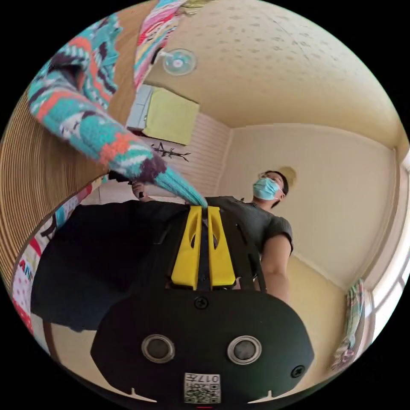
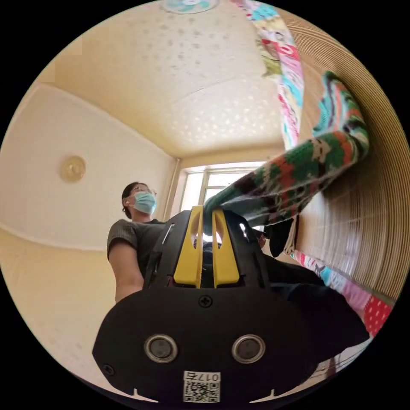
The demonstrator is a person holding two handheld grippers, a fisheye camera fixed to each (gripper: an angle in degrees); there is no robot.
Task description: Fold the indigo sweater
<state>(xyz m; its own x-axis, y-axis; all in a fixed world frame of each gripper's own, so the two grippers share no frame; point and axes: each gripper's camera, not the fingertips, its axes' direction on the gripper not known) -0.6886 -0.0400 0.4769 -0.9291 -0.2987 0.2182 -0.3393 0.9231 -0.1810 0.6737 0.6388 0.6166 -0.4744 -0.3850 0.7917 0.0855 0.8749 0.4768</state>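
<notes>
A cream ceiling (image 1: 273, 64) arches over both views. Each hand-held gripper, left (image 1: 204, 209) and right (image 2: 208, 210), pinches a cuff of the patterned knit sweater (image 1: 85, 115), whose sleeves stretch toward the upper frame edges

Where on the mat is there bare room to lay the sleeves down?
Bare ribbed mat lies beside the sleeve held by the left gripper. In the right gripper view, mat is free below the other sleeve held by the right gripper. The patterned cloth edge is crowded.
</notes>
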